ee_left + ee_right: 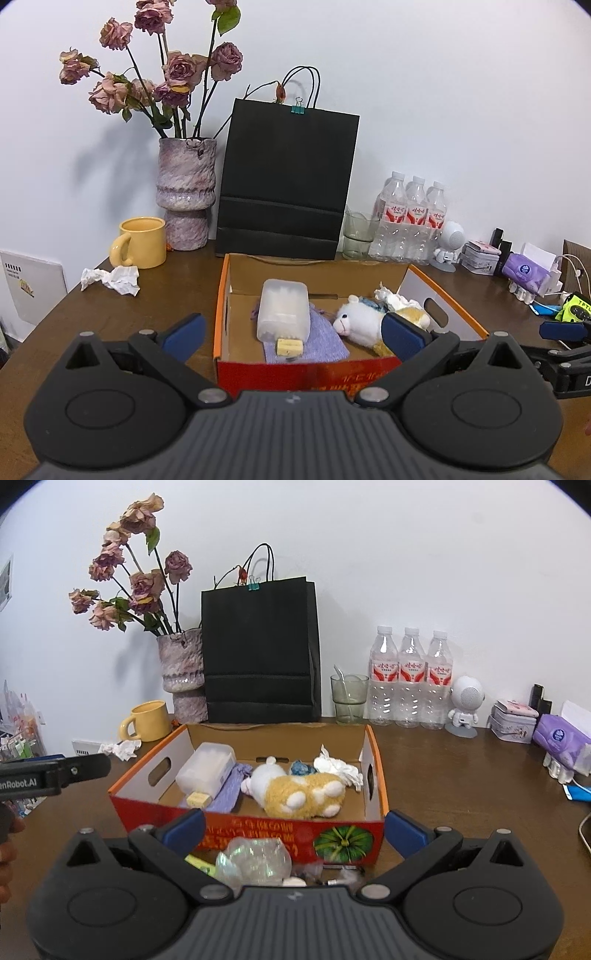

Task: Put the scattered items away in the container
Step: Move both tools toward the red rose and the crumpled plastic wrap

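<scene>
While both grippers hang in front of the cardboard box [447, 291], neither holds anything. The left gripper [293, 334] has its blue-padded fingers spread wide, framing the near wall of the box. The right gripper [293, 829] is just as wide apart, and a crumpled clear plastic wrapper [255, 860] lies on the wooden table [461, 775] between its fingers, just outside the box's red front wall.

Inside the box lie a translucent plastic case [282, 308] resting partly on a lilac knitted pouch [317, 341], a small yellow block [290, 347] at the near end of the case, a white and tan plush toy [299, 792], and a crumpled white tissue [338, 770] near the far right corner.

Another crumpled tissue [110, 280] sits on the table left of the box, close to a yellow mug [142, 242].
</scene>
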